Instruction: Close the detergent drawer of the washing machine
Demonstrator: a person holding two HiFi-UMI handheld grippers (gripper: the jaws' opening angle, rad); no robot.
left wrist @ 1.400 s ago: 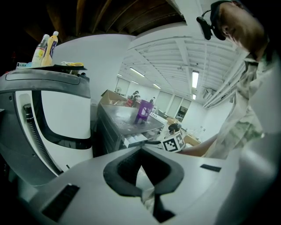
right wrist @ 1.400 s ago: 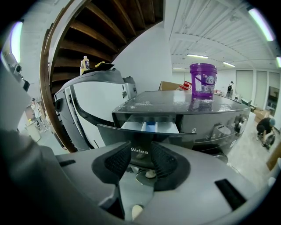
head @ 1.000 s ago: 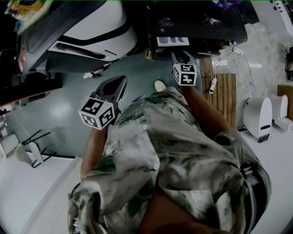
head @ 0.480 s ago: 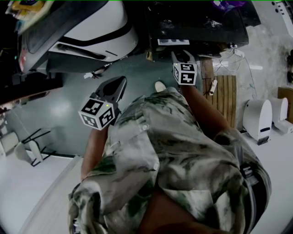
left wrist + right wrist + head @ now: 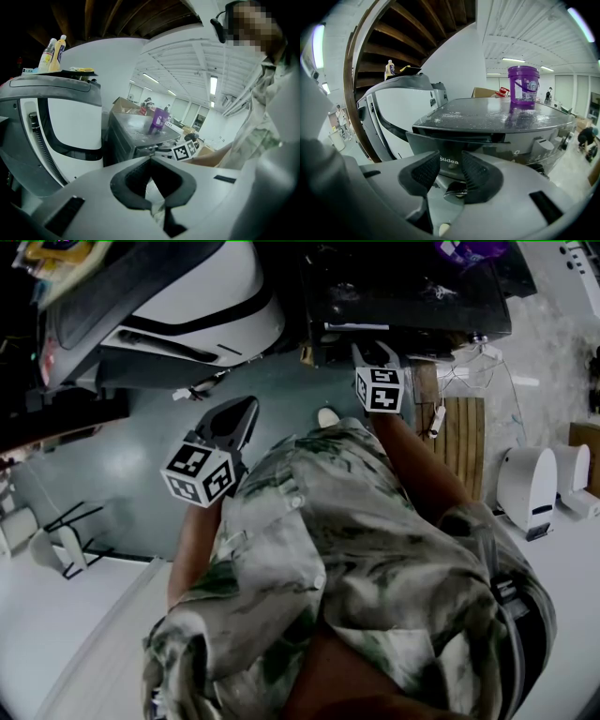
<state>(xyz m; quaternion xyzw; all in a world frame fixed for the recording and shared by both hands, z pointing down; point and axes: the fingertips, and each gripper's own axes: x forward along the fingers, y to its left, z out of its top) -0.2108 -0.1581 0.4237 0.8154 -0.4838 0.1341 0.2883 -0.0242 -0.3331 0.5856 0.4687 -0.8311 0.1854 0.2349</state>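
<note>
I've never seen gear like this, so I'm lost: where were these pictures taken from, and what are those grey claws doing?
No robot here: a person holds a two-jawed gripper in each hand. One picture comes from a camera on the person's head, looking down over their shirt; the other two cameras ride on the grippers. The right gripper has its jaws apart, holding nothing, close in front of the detergent drawer of the dark washing machine; the drawer looks nearly pushed in. A purple bucket stands on top. The left gripper is off to the side, jaws together and empty, near a white appliance.
</note>
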